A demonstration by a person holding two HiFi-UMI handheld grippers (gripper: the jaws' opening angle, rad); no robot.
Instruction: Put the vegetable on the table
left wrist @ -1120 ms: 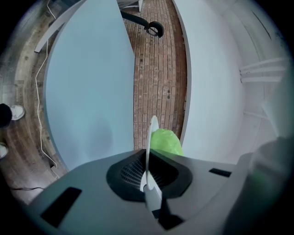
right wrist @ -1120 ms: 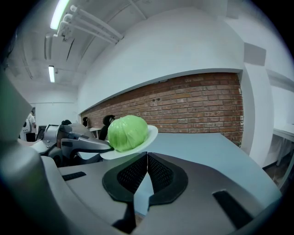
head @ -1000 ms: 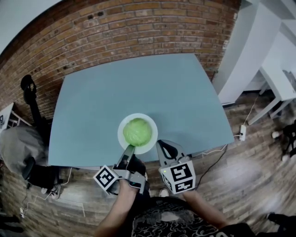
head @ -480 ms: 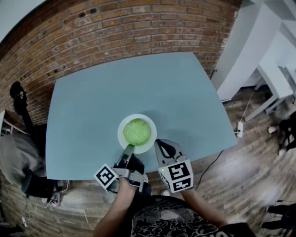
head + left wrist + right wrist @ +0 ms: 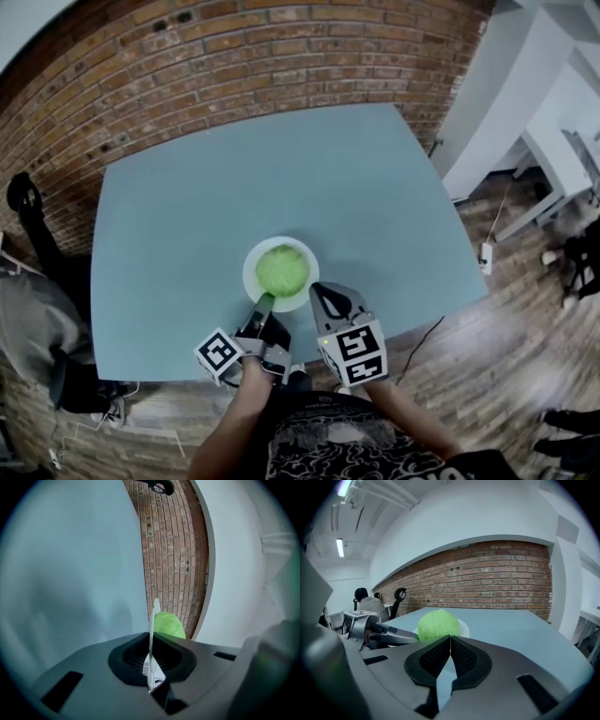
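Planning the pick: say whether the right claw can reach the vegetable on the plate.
Probably yes. The vegetable lies uncovered on the plate, just ahead of the right claw with nothing between; the left claw clamps the rim off to one side. The right claw's jaws are shut and must open first.

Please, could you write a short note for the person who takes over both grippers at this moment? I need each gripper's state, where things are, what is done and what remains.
Left gripper: shut on the near rim of the white plate.
Right gripper: shut, empty, just beside the plate's near right edge.
Things: the green vegetable sits on the plate, and the plate is on the blue table, near its front edge.
Done: only the plate is gripped.
Left: move the vegetable off the plate onto the bare table. The right gripper probably has to open first.
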